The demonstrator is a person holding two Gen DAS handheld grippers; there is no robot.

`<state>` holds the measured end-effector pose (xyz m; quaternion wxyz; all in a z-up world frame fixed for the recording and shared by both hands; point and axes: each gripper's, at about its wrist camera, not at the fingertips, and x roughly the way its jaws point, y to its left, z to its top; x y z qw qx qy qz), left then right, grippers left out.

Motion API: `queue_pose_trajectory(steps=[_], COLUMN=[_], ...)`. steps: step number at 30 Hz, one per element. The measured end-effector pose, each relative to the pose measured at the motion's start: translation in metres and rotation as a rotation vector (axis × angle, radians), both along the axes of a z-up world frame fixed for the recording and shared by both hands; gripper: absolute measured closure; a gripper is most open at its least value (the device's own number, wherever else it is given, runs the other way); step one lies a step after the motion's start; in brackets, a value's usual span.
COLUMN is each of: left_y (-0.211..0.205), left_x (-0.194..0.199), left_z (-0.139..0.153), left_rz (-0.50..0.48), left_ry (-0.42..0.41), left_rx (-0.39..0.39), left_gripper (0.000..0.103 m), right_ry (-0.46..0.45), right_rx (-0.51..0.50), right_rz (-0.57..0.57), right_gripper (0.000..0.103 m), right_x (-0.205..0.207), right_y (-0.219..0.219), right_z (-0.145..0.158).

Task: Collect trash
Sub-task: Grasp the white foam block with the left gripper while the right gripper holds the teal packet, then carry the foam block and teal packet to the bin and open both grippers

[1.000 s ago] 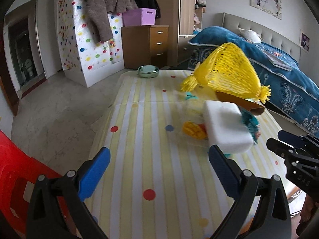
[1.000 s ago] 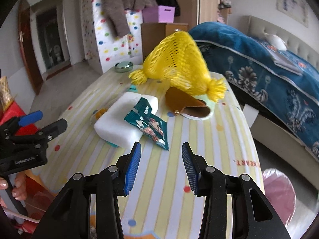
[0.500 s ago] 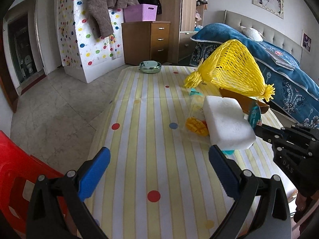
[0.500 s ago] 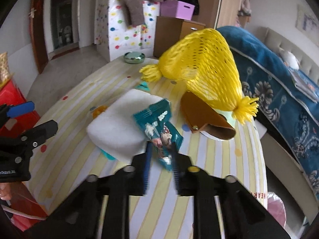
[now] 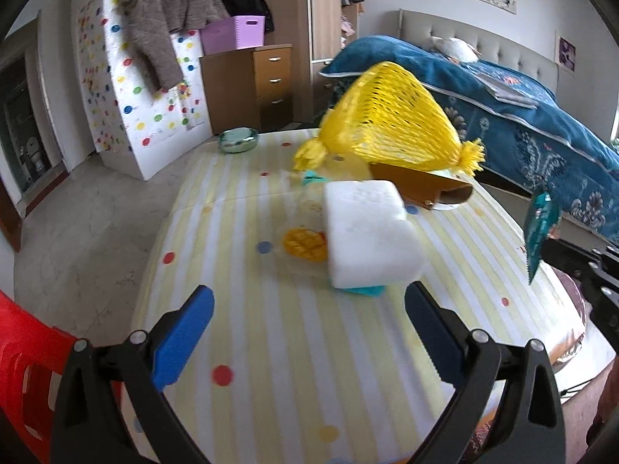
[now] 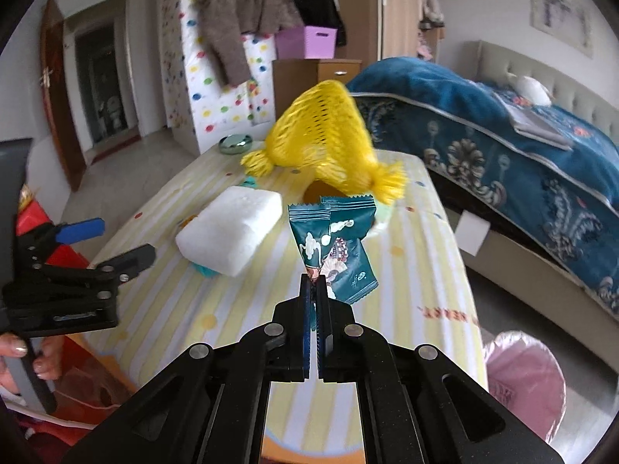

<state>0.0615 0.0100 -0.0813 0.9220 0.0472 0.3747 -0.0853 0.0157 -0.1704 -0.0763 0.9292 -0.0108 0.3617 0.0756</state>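
The right claw is clenched on a teal foil snack wrapper at frame centre. The left claw stands released, gripping nothing. A pink-lined waste bin sits lower right, its contents unclear.

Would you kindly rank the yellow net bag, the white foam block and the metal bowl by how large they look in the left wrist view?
1. yellow net bag, largest.
2. white foam block, slightly smaller, though it lies nearer the camera.
3. metal bowl, clearly smallest, and farthest away.

Tablecloth: yellow and white stripes with coloured dots. Net bag: bright yellow mesh; foam block: white. Snack wrappers: teal, printed; bedspread: blue with pale ornament.
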Motion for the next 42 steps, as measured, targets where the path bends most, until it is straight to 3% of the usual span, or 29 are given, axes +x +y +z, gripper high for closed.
queue_pose_trajectory(steps=[7,18,21,23,27,34,42], left_y=[-0.027,-0.057,-0.060,-0.062,-0.061,-0.035,-0.028], left_x=[0.015,0.041,0.046,0.048,0.042,0.006,-0.025], left_z=[-0.006,-0.017,-0.019,-0.021,-0.020,0.007,0.022], left_rz=[-0.035,-0.042,-0.045,-0.044,-0.065,-0.130,-0.172], left_ry=[0.031,0.060,0.073,0.070,0.049,-0.004,-0.043], left_rx=[0.000,0.062,0.058,0.071,0.086,-0.075,-0.126], left_gripper=[0.007,0.013,0.021,0.038,0.040,0.040,0.040], right_ry=[0.014,0.027,0.024,0.018,0.004,-0.022,-0.024], right_rx=[0.070,0.078,0.070,0.064,0.052,0.035,0.022], right_rz=[-0.026,-0.040,-0.045,-0.051,-0.058,-0.063,-0.076], right_gripper=[0.101,0.101,0.101,0.101,0.101,0.101,0.101], right_x=[-0.008,-0.012,-0.014,-0.018,-0.025,-0.031,-0.037], right_y=[-0.027,-0.035,-0.035,-0.035,-0.034,-0.028,-0.024], right_z=[0.000,-0.005,-0.003,-0.001,0.003,0.013,0.017])
